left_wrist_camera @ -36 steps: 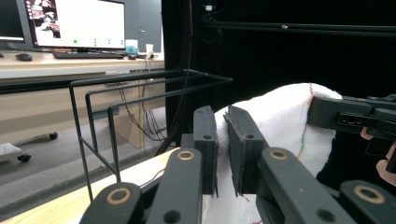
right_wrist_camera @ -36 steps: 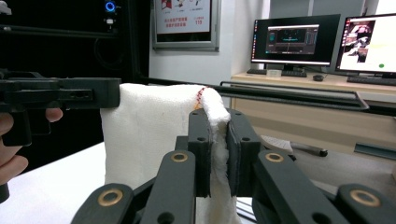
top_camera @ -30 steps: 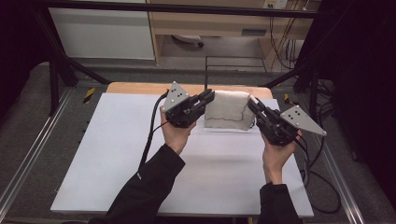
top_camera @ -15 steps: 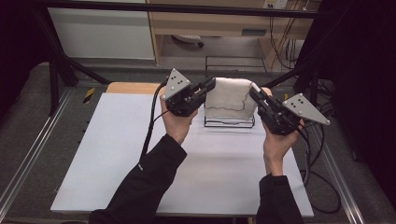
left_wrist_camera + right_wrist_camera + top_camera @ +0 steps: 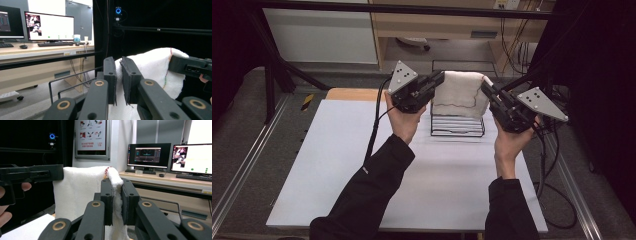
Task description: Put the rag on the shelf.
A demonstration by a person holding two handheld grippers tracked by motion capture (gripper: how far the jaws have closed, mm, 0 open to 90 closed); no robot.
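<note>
So both grippers had a white towel (image 5: 460,94) pinched between them, held up in the air in the upper middle of the high view. The left gripper (image 5: 438,80) had its fingers clamped tight on the towel's left top corner, and the right gripper (image 5: 486,88) did the same on the right top corner, so the cloth hung stretched between the two. Each gripper sat in a hand coming up from the bottom of the frame, black sleeves on both arms.

In the left gripper view the towel (image 5: 152,67) filled the middle and right of the frame, with its edge squeezed between the two black fingers (image 5: 110,75) at center bottom, and the other gripper gripped the far corner at the right edge. The right gripper view was the mirror of that: towel (image 5: 82,192) in the middle left, a fold of it caught between the fingers (image 5: 107,197), the other gripper reaching in from the left.

Right below the hanging towel stood a black wire rack (image 5: 458,125) on the white counter (image 5: 337,165), in the center of the high view. The towel's lower edge hung just above or in front of the rack's top; I couldn't tell whether they touched.
</note>
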